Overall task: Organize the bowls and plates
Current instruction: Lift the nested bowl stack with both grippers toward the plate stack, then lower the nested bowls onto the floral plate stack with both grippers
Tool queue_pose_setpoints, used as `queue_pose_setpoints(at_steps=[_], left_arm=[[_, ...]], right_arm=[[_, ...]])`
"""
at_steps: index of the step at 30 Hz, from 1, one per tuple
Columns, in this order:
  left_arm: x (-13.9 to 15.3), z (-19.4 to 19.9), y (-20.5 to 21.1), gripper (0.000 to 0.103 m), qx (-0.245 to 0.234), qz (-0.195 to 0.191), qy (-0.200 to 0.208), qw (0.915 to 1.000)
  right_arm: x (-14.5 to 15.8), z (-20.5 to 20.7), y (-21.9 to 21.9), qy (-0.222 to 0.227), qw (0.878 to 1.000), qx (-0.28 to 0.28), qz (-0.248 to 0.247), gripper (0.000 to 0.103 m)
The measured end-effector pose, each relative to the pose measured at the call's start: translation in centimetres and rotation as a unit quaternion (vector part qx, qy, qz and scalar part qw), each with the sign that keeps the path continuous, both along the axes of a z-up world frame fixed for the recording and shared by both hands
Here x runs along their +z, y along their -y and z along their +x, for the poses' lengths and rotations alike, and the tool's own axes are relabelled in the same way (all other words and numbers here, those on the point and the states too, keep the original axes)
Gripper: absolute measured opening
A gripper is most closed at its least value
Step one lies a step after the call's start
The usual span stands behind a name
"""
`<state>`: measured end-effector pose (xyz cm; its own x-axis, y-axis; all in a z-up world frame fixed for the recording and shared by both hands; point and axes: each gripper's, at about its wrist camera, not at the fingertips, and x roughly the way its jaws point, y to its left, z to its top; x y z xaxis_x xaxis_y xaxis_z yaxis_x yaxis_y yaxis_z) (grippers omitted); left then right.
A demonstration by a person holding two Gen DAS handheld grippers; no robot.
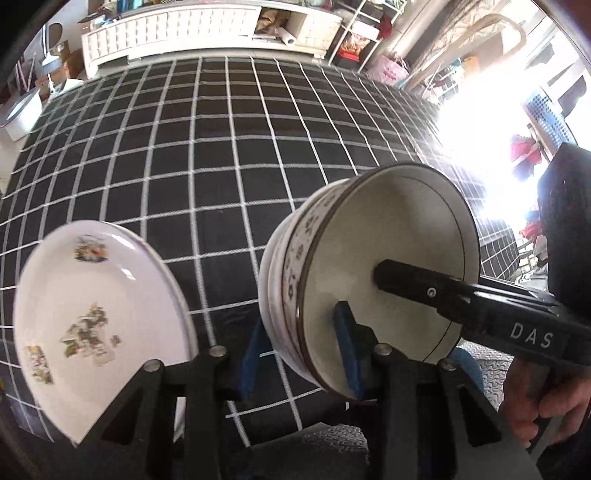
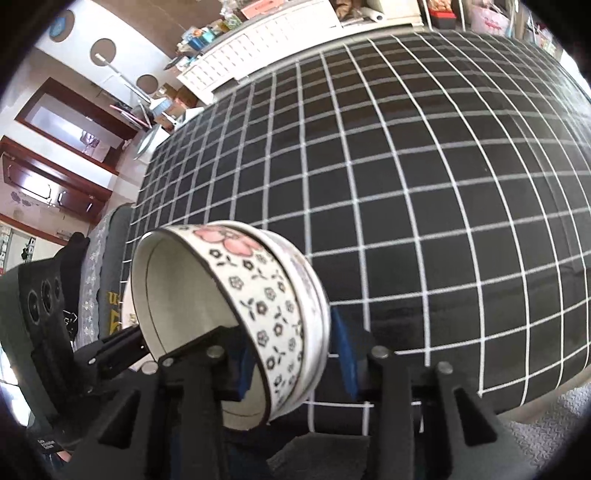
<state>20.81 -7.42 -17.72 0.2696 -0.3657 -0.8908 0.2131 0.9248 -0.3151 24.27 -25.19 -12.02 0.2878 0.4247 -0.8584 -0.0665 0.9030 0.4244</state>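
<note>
A stack of nested bowls (image 1: 373,258) with a black flower pattern is tipped on its side above the checked table. My left gripper (image 1: 299,354) is shut on its rim, one blue pad inside and one outside. My right gripper (image 2: 295,354) is shut on the rim of the same stack (image 2: 258,306) from the other side; its black finger (image 1: 413,286) shows inside the bowl in the left wrist view. A white plate (image 1: 99,317) with flower prints stands tilted at the lower left, partly hidden by the left gripper's frame.
A black cloth with a white grid (image 1: 221,147) covers the table (image 2: 424,184). A white cabinet (image 1: 207,29) and cluttered shelves stand beyond the far edge. A hand (image 1: 543,398) holds the right gripper at the lower right.
</note>
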Motion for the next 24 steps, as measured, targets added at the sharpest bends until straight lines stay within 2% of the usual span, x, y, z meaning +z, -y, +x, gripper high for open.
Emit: queue_pose_setpoints(at_steps=[10,15,24], left_arm=[[3.5,0.0,-6.3,0.035,0.047,0.012,0.025,0.9985],[3.5,-0.5,-9.9,0.034,0.076,0.020,0.027,0.9966],[2.1,-1.2,-15.2,0.033,0.118,0.035,0.009,0.9924]], right_arm=[[1.6,0.9,-5.3,0.021,0.999,0.041,0.015,0.042],[1.4,1.5,-8.8,0.021,0.997,0.073,0.018,0.041],[-0.9,3.1,-13.9,-0.011,0.994,0.101,0.034,0.041]])
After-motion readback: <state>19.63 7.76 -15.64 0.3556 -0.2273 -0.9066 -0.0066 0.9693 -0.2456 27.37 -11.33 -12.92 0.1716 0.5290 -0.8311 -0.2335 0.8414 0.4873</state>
